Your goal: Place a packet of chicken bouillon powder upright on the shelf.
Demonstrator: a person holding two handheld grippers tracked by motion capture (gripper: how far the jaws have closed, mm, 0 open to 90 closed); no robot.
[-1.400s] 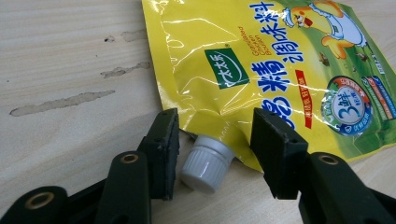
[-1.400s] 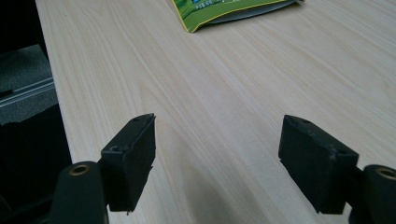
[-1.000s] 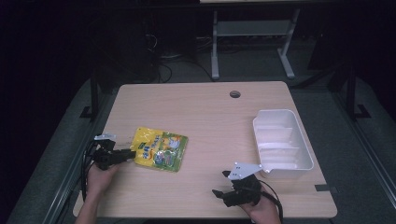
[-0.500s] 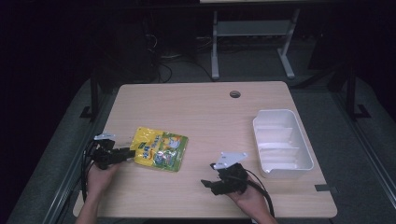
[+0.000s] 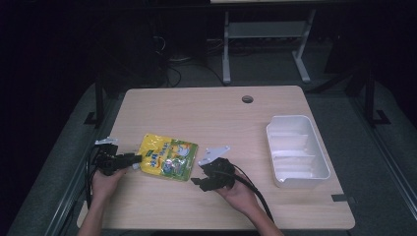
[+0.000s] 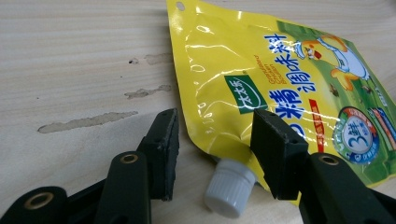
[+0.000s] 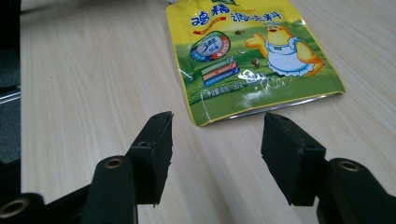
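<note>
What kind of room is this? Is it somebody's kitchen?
Probably not a kitchen: more likely a lab or workshop. A plain wooden table with a cable hole stands in a dark room, with a metal stand and cables on the floor behind it.

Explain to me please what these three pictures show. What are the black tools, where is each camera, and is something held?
A person sits at a wooden table and holds a two-jaw hand tool in each hand. One camera looks down from above; the others ride on the tools. In the high view, the left gripper and the right gripper flank a yellow spouted pouch. A white tray stands farther right. The left jaws, just opening, stand either side of the pouch's white cap without pressing it. The right jaws, just closing, stand short of the pouch with nothing between them. Nothing is held.
</note>
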